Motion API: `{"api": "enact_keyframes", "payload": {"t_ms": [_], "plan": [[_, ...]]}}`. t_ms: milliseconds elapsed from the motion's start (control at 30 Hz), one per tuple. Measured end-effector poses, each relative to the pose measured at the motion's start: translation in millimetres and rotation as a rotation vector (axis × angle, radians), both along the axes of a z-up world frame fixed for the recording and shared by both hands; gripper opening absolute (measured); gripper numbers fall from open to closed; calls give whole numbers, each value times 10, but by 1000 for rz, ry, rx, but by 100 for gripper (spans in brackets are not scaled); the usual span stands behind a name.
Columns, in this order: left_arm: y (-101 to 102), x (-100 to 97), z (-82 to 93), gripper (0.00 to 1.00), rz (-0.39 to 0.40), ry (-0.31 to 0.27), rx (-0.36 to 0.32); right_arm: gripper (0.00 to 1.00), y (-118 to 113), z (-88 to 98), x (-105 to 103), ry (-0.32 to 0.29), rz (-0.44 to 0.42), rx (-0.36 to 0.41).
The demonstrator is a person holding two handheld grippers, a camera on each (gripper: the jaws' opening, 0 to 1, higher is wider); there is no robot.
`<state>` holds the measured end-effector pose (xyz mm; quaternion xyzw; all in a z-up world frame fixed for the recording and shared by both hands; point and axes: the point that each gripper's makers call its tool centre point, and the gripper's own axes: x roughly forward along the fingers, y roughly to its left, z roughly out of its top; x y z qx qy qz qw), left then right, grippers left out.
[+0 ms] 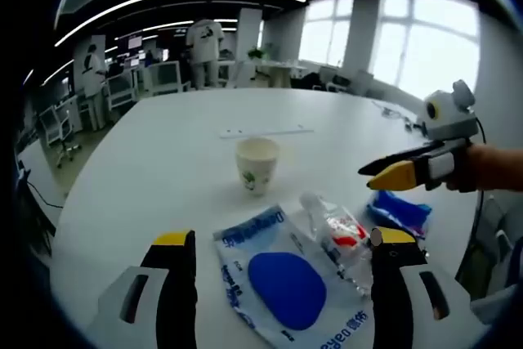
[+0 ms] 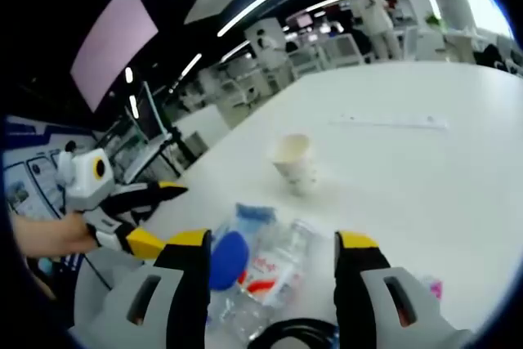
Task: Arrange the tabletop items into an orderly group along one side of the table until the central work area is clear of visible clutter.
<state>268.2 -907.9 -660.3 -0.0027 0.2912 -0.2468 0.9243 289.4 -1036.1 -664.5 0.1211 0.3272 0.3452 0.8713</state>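
Observation:
My left gripper (image 1: pixel 283 238) is open low over the white table (image 1: pixel 163 169), its jaws on either side of a white packet with a blue oval (image 1: pixel 282 288). A crumpled clear plastic bottle (image 1: pixel 335 234) lies against the packet, and a small blue pack (image 1: pixel 400 212) lies beyond it. A paper cup (image 1: pixel 257 165) stands upright further in. My right gripper (image 1: pixel 384 173) comes in from the right above the blue pack. In the right gripper view, the right gripper (image 2: pixel 274 239) is open over the bottle (image 2: pixel 270 271) and packet (image 2: pixel 229 255), with the cup (image 2: pixel 296 161) behind and the left gripper (image 2: pixel 157 217) open at the left.
A thin white strip (image 1: pixel 265 131) lies flat past the cup. A small pink item (image 2: pixel 431 288) sits by my right jaw. The table's curved edge (image 1: pixel 73 202) runs close on the left. Office desks, chairs and standing people (image 1: pixel 204 42) are far behind.

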Motion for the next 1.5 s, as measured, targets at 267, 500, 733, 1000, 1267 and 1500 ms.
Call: {"api": "enact_keyframes", "payload": {"t_ms": [267, 500, 733, 1000, 1267, 1500], "plan": [[-134, -110, -70, 81, -5, 52, -4, 57, -36, -41, 136, 21, -37, 19], [-310, -197, -138, 80, -21, 83, -1, 56, 20, -155, 283, 64, -47, 38], [-433, -220, -194, 78, -15, 118, 12, 55, 80, -274, 345, 112, -48, 56], [-651, -249, -375, 72, 7, 197, 21, 52, 114, -464, 430, 202, -90, 89], [-836, -265, -511, 65, 24, 252, 22, 50, 76, -642, 457, 282, -114, 88], [-951, -285, -638, 61, 39, 307, 12, 48, 104, -679, 475, 304, -104, 100]]}}
